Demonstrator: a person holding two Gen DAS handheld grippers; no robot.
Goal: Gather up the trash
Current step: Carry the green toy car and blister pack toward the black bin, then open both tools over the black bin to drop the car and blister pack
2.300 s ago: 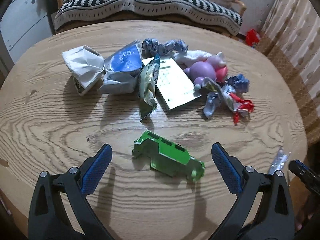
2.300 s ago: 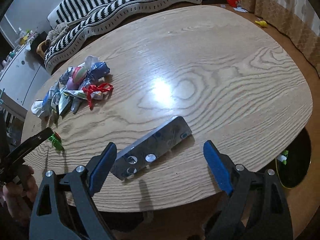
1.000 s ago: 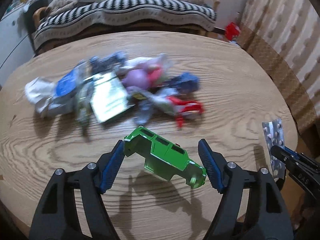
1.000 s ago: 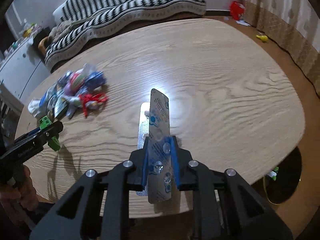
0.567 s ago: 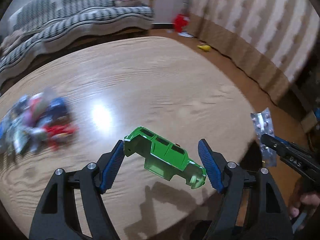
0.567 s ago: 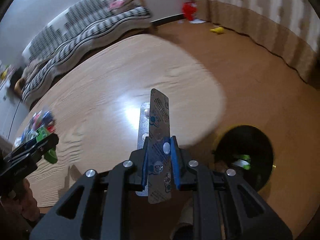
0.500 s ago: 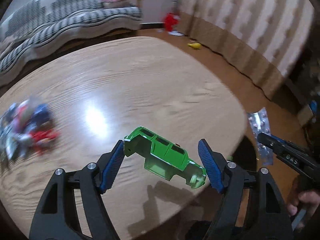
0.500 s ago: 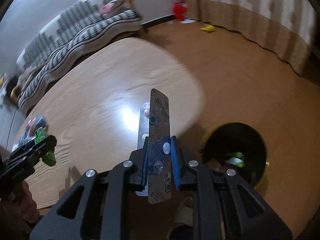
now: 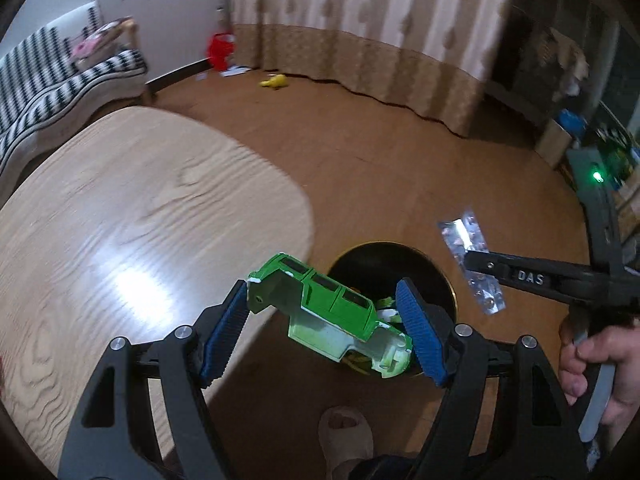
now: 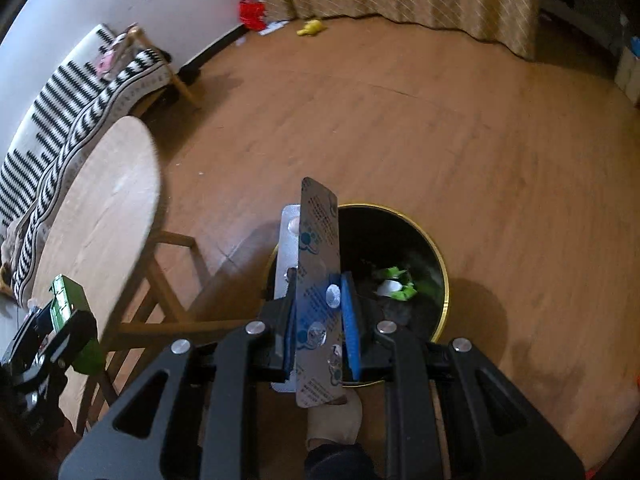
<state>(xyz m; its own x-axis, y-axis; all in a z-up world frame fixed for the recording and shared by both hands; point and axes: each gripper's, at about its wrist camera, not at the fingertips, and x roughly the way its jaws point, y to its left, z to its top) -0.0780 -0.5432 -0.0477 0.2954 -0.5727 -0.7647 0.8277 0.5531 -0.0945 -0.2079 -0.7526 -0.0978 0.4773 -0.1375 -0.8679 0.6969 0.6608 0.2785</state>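
My left gripper (image 9: pixel 324 320) is shut on a green toy car shell (image 9: pixel 328 304) and holds it in the air past the table edge, over the near rim of a black round trash bin (image 9: pixel 440 268). My right gripper (image 10: pixel 318 316) is shut on two silver pill blister strips (image 10: pixel 318 248), held upright above the bin (image 10: pixel 436 256), which has green and white scraps inside. The strips also show in the left wrist view (image 9: pixel 472 256), and the car shell in the right wrist view (image 10: pixel 66 300).
The oval wooden table (image 9: pixel 132 208) lies to the left, its legs (image 10: pixel 160 276) beside the bin. A striped sofa (image 10: pixel 80 92) stands behind it. A slippered foot (image 9: pixel 344 432) is near the bin. A yellow toy (image 10: pixel 310 26) and a red item (image 10: pixel 250 10) lie by the curtain.
Both grippers have swung right, off the table and over the floor bin, still holding the car shell and the blister strips. The trash pile has left view.
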